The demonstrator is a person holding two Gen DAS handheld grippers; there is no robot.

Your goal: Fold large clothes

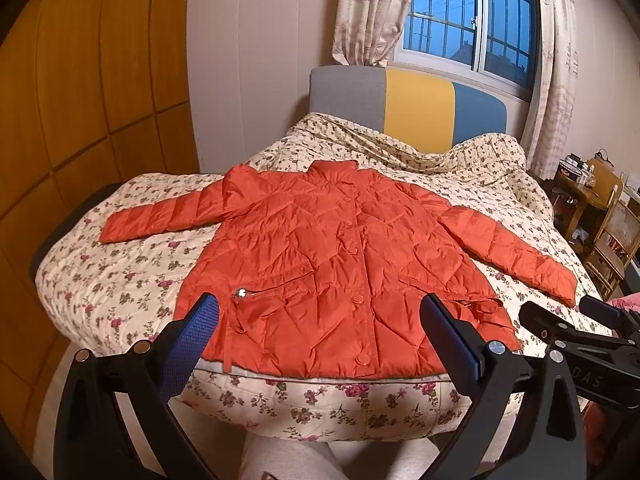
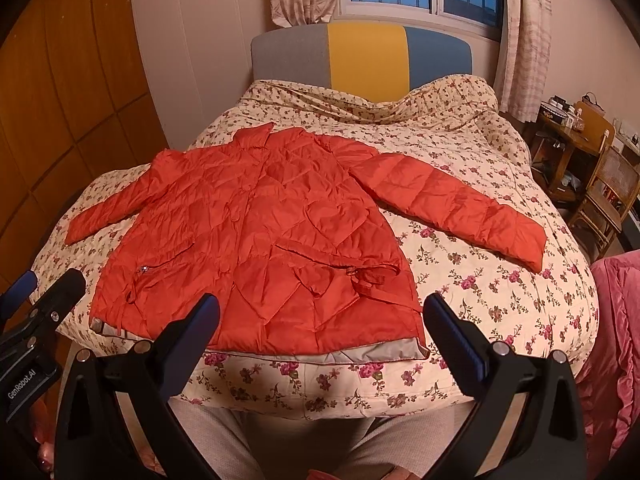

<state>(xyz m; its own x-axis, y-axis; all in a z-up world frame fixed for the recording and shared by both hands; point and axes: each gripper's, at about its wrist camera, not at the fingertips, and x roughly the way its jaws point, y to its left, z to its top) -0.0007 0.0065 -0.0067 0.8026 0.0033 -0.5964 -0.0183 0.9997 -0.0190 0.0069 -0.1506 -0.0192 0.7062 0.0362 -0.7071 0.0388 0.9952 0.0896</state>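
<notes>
An orange quilted jacket (image 1: 328, 256) lies flat and face up on the bed, buttoned, both sleeves spread out to the sides, its hem at the bed's near edge. The same jacket (image 2: 256, 232) fills the left half of the right wrist view. My left gripper (image 1: 320, 320) hovers open above the hem, holding nothing. My right gripper (image 2: 320, 316) is open too, above the jacket's right hem corner, empty. The right gripper (image 1: 568, 316) shows at the right edge of the left wrist view; the left gripper (image 2: 36, 284) shows at the left edge of the right wrist view.
A floral quilt (image 1: 120, 280) covers the bed, with a grey, yellow and blue headboard (image 1: 416, 108) under a window. Wooden wardrobe panels (image 1: 80, 100) stand left. A desk and wooden chairs (image 2: 600, 184) stand right. A pink quilt (image 2: 616, 320) lies beside the bed's right corner.
</notes>
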